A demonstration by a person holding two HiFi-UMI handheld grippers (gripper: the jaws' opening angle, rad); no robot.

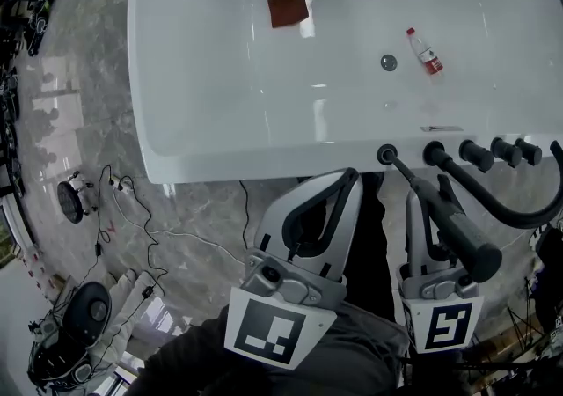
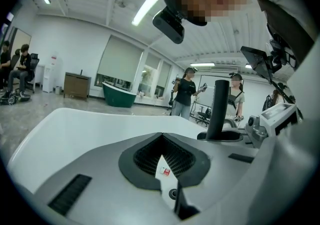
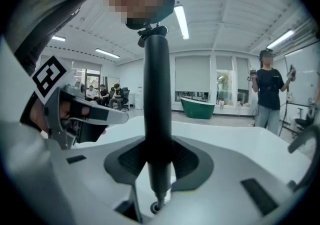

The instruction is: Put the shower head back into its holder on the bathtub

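Note:
A black shower head [image 1: 459, 238] with its curved hose [image 1: 528, 214] is clamped in my right gripper [image 1: 428, 196], which is shut on its handle. In the right gripper view the handle [image 3: 157, 94] stands upright between the pads [image 3: 125, 161]. Its lower tip is at the round holder [image 3: 156, 208] on the white bathtub rim; whether it has entered I cannot tell. In the head view the holder [image 1: 386, 154] lies just ahead of the handle's end. My left gripper [image 1: 350, 179] hangs beside it, left of the holder, fingertips together, nothing held. The handle [image 2: 218, 109] shows to its right.
Black taps and a spout [image 1: 493, 152] line the bathtub rim [image 1: 264, 161] right of the holder. Inside the tub lie a plastic bottle [image 1: 425, 51], a brown cloth [image 1: 288, 9] and the drain [image 1: 389, 62]. Cables [image 1: 132, 209] trail on the floor at left. People stand in the background.

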